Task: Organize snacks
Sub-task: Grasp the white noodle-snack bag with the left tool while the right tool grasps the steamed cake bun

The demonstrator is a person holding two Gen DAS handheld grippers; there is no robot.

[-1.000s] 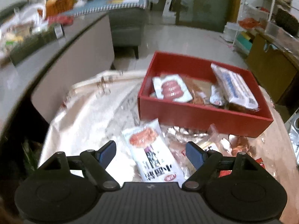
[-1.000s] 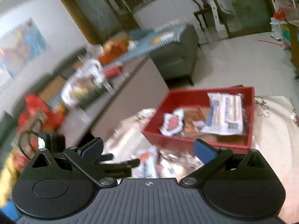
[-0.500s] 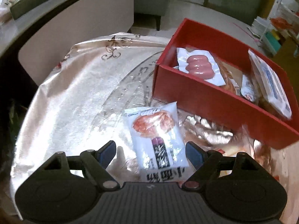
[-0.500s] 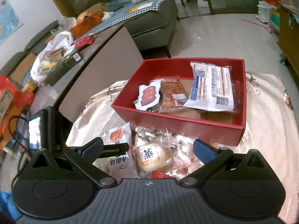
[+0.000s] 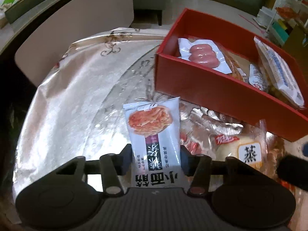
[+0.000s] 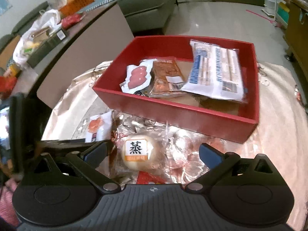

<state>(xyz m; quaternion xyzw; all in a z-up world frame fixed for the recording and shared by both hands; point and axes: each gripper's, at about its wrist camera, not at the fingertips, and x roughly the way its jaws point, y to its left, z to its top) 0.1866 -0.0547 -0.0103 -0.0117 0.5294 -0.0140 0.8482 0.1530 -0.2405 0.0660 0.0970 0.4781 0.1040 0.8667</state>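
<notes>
A white snack packet [image 5: 154,134] with an orange food picture lies on the shiny tablecloth in front of the red box [image 5: 221,96]. My left gripper [image 5: 156,157] is closing on it, and both pads touch the packet's long edges. My right gripper [image 6: 152,153] stands open just above a clear-wrapped steamed bun [image 6: 137,152], one finger on either side, not touching it. The bun [image 5: 250,152] lies right of the white packet [image 6: 98,127]. The red box [image 6: 173,115] holds a pink sausage pack [image 6: 138,75], an orange-brown packet [image 6: 165,75] and a blue-white packet [image 6: 215,73].
More crinkly wrapped sweets [image 6: 184,150] and a red packet [image 6: 150,179] lie between the bun and the box. A beige low counter [image 6: 86,44] with bags stands at the left, a grey sofa [image 6: 150,5] behind it, and a wooden cabinet [image 6: 296,27] at the right.
My left gripper sank over the white packet and its jaws closed in from wide apart onto the packet's edges. My right gripper came down and tipped toward the bun, still open.
</notes>
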